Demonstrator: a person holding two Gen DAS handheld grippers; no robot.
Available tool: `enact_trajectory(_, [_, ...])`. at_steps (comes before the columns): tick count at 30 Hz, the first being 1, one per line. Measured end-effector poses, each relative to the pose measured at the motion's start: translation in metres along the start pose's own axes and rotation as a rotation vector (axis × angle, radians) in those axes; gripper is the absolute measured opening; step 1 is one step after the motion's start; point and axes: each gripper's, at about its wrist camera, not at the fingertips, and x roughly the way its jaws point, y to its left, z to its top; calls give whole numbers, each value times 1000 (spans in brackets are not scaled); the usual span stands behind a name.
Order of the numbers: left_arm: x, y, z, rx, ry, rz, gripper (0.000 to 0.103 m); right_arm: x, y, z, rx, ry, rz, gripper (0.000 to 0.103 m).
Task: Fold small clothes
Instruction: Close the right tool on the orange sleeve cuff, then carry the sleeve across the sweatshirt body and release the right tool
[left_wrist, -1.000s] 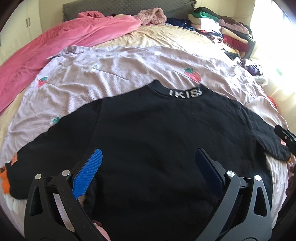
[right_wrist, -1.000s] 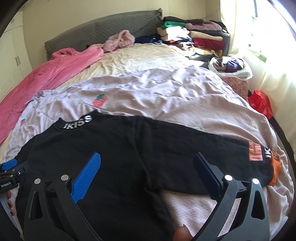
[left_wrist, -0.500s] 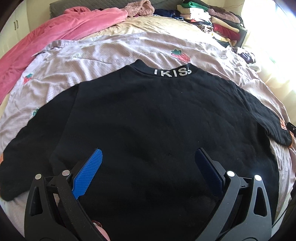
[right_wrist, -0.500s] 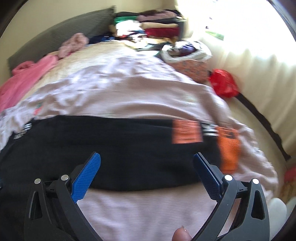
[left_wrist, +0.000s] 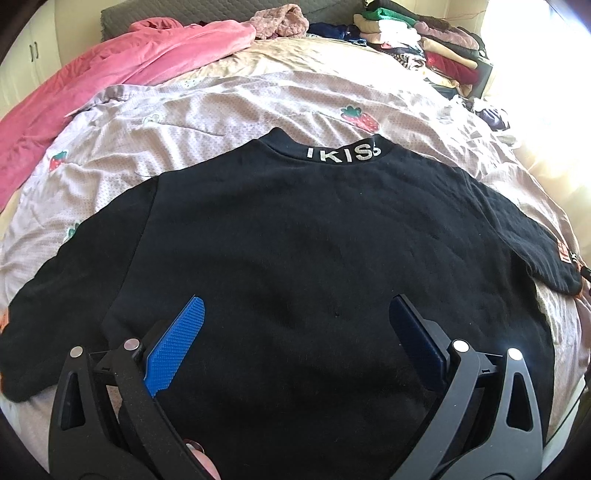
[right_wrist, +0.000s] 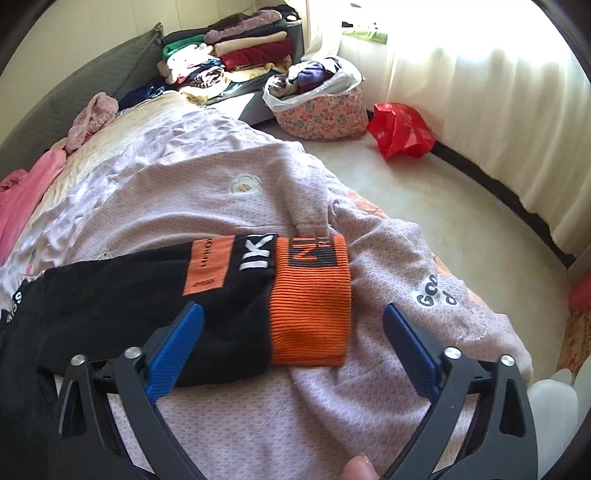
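I hold my left hand-held gripper (left_wrist: 295, 332) tilted down over the back of the black sweater (left_wrist: 314, 240), its jaws released wide with nothing pinched between them. My right hand-held gripper (right_wrist: 291, 343) angles down at the sweater's right sleeve, jaws closing around the orange cuff (right_wrist: 310, 310), which lies between the pads though they are not yet pressing it. The sweater lies spread flat on the lilac quilt (left_wrist: 221, 110), collar at twelve o'clock. Its left cuff runs off the left wrist view at nine o'clock, and its hem is hidden under my gripper frames. The bed carries a pink blanket (left_wrist: 110, 74) at ten o'clock and stacked folded clothes (right_wrist: 236, 55) at twelve; a red bag (right_wrist: 399, 129) sits on the floor by the curtain (right_wrist: 498, 110).
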Motion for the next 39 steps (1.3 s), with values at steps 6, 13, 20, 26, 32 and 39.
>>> enact_trajectory(6, [-4,-2,-1,5,-3,-4,94,28,-6,11,31,65,56,65])
enact_trajectory(13, [-11,-6,-5,1,-18,-12,94,40,-7,13,27,89,86,49])
enact_trajectory(20, [-19,-7,-4,-9,-29,-21,94,12,-7,16,-7,27,144,23])
enact_trajectory(26, [-31,-5,-1,-15,-54,-38,94,-23,7,23,-68,-37,172,20])
enact_trajectory(32, [-35,0,0,-25,-60,-45,94,-55,49,31,-135,-91,278,17])
enact_trajectory(39, [-39,13,-1,-36,-68,-43,94,-91,123,34,-241,-126,419,16])
